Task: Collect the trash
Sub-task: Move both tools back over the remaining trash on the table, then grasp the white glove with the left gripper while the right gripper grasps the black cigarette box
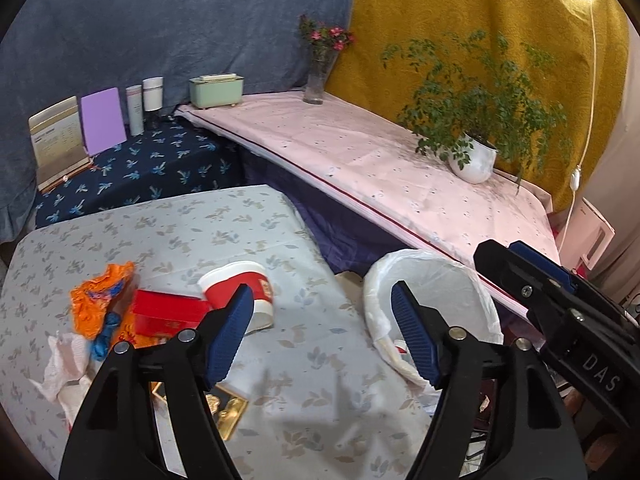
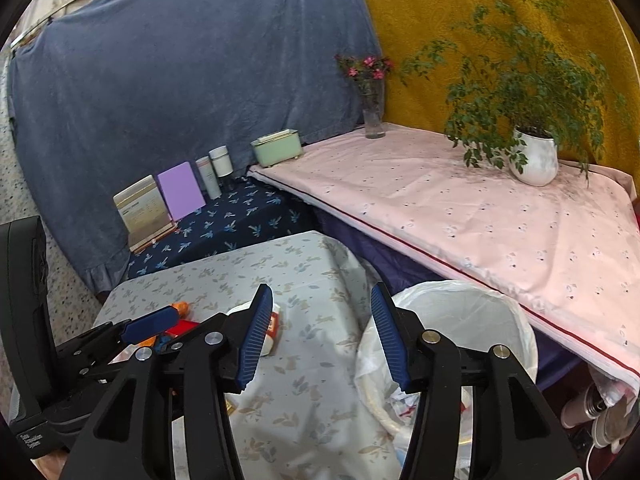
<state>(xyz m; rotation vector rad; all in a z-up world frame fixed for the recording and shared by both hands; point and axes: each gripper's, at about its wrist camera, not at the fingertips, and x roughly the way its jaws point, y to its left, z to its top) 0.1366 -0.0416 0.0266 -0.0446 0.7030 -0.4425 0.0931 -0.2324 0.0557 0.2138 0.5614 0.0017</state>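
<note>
Both jaws stand wide and empty. From the left hand-held gripper (image 1: 322, 304), the red cup (image 1: 240, 292) lies at ten o'clock on the bench (image 1: 320, 392), the lined bin (image 1: 432, 280) at two. Only this view shows the tissue (image 1: 66, 364); the right hand-held gripper (image 2: 322, 312) hides it.

A table (image 1: 312, 392) covered with a leaf-patterned cloth is strewn with a tipped red paper cup (image 1: 236, 286), a red box (image 1: 168, 314), an orange wrapper (image 1: 100, 296) and crumpled tissue (image 1: 64, 364)
</note>
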